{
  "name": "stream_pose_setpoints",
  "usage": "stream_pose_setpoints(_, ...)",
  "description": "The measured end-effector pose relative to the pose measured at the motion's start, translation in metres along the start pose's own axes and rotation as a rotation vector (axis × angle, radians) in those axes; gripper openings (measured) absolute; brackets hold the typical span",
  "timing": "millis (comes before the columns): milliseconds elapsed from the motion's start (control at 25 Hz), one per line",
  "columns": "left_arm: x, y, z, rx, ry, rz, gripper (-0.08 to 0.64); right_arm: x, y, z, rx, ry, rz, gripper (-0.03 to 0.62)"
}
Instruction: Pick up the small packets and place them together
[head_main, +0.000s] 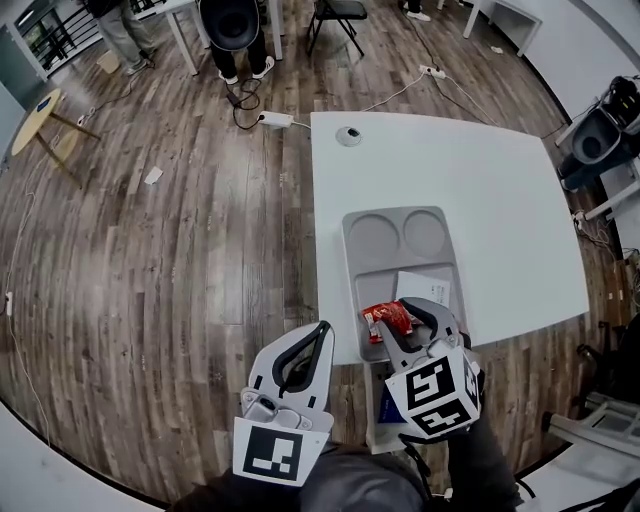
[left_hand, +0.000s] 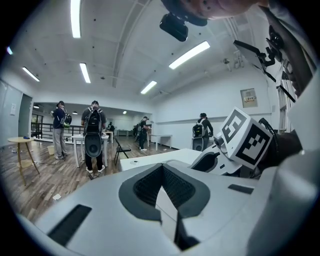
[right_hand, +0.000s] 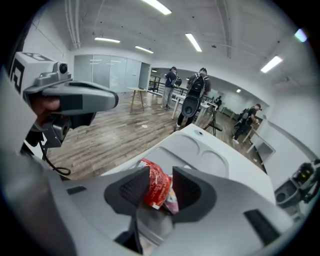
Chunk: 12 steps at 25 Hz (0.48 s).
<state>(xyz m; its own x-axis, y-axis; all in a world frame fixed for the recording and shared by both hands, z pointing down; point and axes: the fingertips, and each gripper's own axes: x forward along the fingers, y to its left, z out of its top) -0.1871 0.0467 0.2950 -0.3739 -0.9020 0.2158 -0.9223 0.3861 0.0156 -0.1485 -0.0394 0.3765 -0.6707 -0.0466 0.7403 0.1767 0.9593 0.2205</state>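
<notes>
Right gripper (right_hand: 160, 171) is nearer: jaws part-open, red packet (head_main: 390, 318) loose between them, lying left-right over the tray (head_main: 375, 275)'s near end; left gripper (head_main: 323, 330) pinched together, empty, left of the table (head_main: 480, 190)

My head camera looks steeply down at the white rectangular table (head_main: 480, 190). Left gripper view faces level across the room. Right gripper view tilts close over the grey moulded plastic tray (right_hand: 172, 150), which I also see from overhead.
</notes>
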Motion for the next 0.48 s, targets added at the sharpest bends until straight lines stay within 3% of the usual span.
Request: stream_pose_setpoints(480, -0.015, -0.043, 0.009, 0.005, -0.013, -0.045, 0.0, -0.051, -0.005, -0.012, 0.035, -0.055, -0.075, 0.129)
